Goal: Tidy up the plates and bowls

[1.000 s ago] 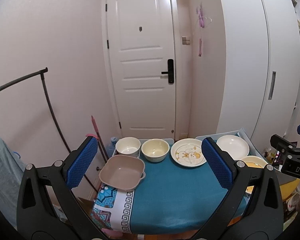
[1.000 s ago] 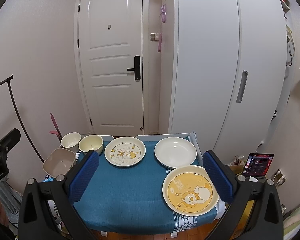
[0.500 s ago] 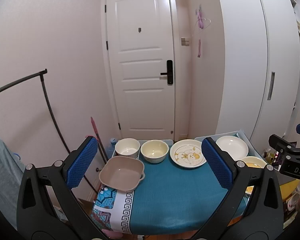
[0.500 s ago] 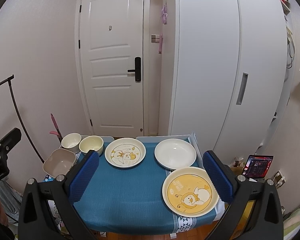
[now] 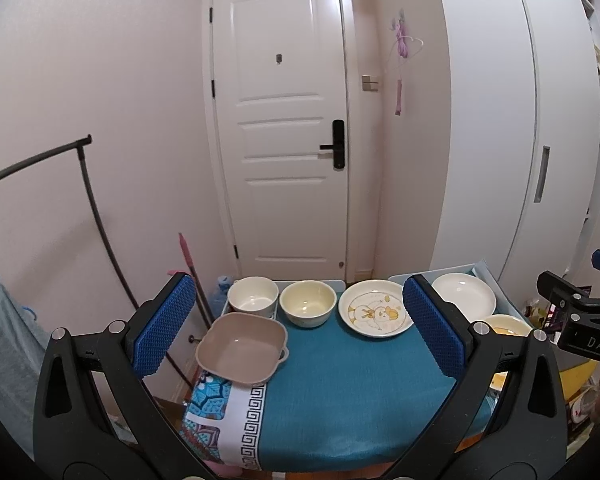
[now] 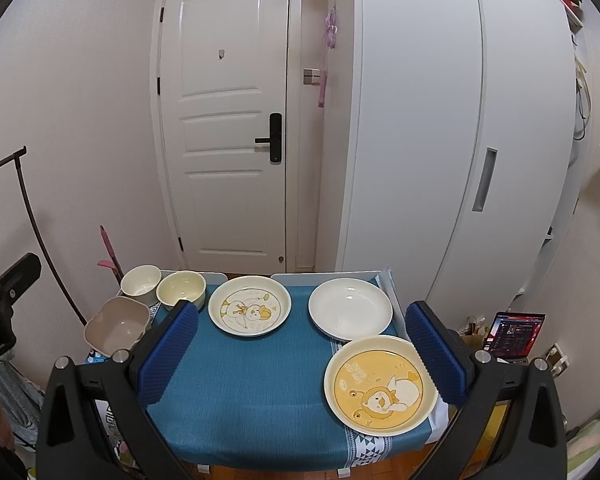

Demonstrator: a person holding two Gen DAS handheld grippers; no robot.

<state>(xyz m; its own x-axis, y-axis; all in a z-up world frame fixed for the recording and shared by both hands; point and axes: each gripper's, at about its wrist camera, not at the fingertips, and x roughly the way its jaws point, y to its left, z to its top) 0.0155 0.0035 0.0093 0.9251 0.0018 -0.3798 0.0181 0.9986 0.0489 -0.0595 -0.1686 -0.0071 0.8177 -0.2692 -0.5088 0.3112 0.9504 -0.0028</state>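
On surface (image 6: 240, 400): 3 bowls left, 3 plates right. Left hand-held gripper (image 5: 300, 332) and right hand-held gripper (image 6: 300, 356) both wide open, empty, hovering. Your risk: tan bowl (image 5: 242, 347) and yellow plate (image 6: 380, 386) overhang edges; clumsy nudge tips them off.

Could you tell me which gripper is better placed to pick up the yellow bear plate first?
Right. The yellow bear plate lies beside the open right gripper; the left gripper faces the bowls.

Three plates (image 6: 350, 314), seemingly three bowls (image 6: 181, 290).
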